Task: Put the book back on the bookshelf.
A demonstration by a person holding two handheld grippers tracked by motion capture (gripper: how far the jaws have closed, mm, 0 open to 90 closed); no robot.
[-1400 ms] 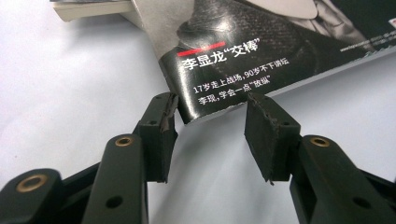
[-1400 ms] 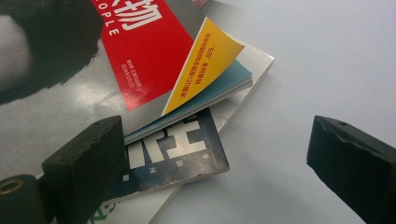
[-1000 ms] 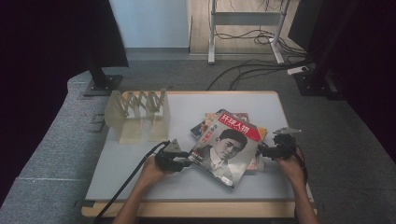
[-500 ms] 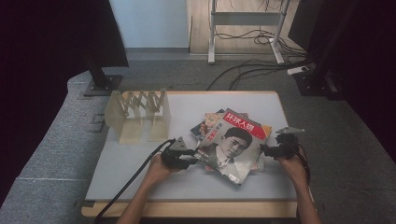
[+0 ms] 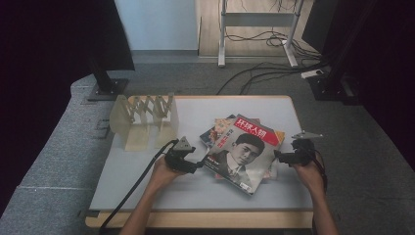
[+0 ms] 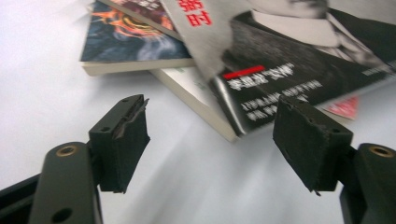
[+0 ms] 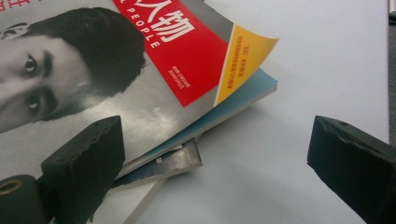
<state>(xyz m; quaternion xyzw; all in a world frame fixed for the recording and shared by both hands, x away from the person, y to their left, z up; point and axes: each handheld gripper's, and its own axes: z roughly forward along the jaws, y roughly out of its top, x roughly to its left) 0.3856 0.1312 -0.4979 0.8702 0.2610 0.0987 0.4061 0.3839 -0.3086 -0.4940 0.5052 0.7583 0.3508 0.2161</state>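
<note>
At frame centre, top magazine (image 5: 243, 152) on stacked books (image 5: 218, 131): thin, floppy, glossy, likely slippery; best pinched at overhanging edges. Left tongs (image 6: 212, 140) and right tongs (image 7: 210, 172) both wide, empty.

Your top magazine (image 5: 243, 152) hides most of the books (image 5: 214, 132) stacked under it, its cover runs off the top and left edges of the right gripper view, and its small print stays blurred in the left gripper view.
</note>
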